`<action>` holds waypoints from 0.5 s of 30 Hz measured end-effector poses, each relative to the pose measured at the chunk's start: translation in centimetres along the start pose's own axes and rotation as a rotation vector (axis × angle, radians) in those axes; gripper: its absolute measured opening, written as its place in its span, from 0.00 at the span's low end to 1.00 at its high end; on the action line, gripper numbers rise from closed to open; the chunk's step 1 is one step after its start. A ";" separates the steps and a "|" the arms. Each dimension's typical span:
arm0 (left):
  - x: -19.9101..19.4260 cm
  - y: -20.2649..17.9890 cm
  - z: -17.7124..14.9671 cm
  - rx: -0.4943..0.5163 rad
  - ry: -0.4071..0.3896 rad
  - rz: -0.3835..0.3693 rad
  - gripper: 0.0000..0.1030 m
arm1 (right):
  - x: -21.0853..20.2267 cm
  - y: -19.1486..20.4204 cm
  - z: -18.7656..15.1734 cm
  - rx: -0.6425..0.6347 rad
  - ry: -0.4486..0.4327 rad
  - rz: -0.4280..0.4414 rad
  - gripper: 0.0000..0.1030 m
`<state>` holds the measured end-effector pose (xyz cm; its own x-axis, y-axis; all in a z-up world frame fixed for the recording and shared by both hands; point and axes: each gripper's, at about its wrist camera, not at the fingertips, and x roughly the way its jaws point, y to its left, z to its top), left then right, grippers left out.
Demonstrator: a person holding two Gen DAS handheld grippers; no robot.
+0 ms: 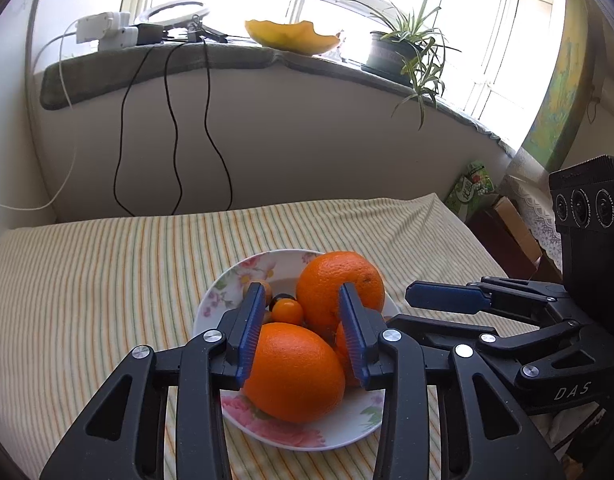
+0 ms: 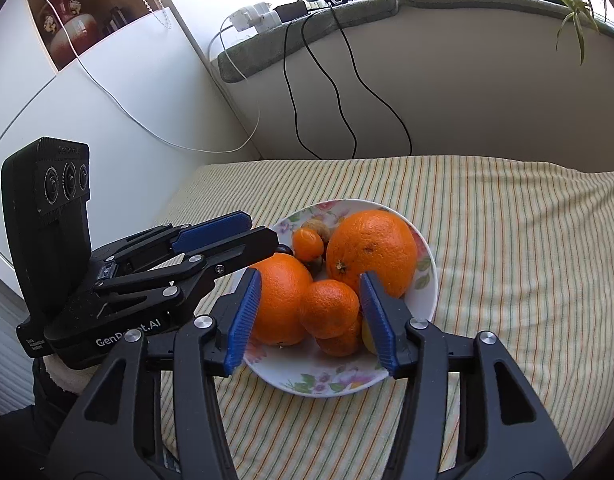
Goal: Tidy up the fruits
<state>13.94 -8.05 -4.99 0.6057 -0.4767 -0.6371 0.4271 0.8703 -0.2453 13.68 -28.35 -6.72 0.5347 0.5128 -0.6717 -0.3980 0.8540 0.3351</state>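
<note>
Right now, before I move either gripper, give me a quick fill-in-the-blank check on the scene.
1. The oranges sit on a ___-patterned plate.
2. The plate rests on a ___ cloth.
3. The left gripper and right gripper both have ___ pads.
4. On the windowsill stands a potted ___.

Missing: floral; striped; blue; plant

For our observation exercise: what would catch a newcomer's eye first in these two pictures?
The heap of bright fruit: two big oranges with smaller citrus, piled on a flowered plate on the striped cloth. Next, the black tongs with blue pads, both open: the right tongs and the left tongs framing the pile from the near side. Behind, a sunlit windowsill bears a yellow bowl and a potted plant.
</note>
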 end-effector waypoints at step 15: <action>-3.9 -0.8 -1.4 -0.007 -0.050 0.041 0.58 | -3.4 1.9 -1.9 -0.055 -0.085 -0.084 0.76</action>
<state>10.25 -6.74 -3.35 0.6554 -0.4458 -0.6096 0.3961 0.8902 -0.2251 9.67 -28.66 -5.04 0.6286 0.4469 -0.6365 -0.3880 0.8895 0.2414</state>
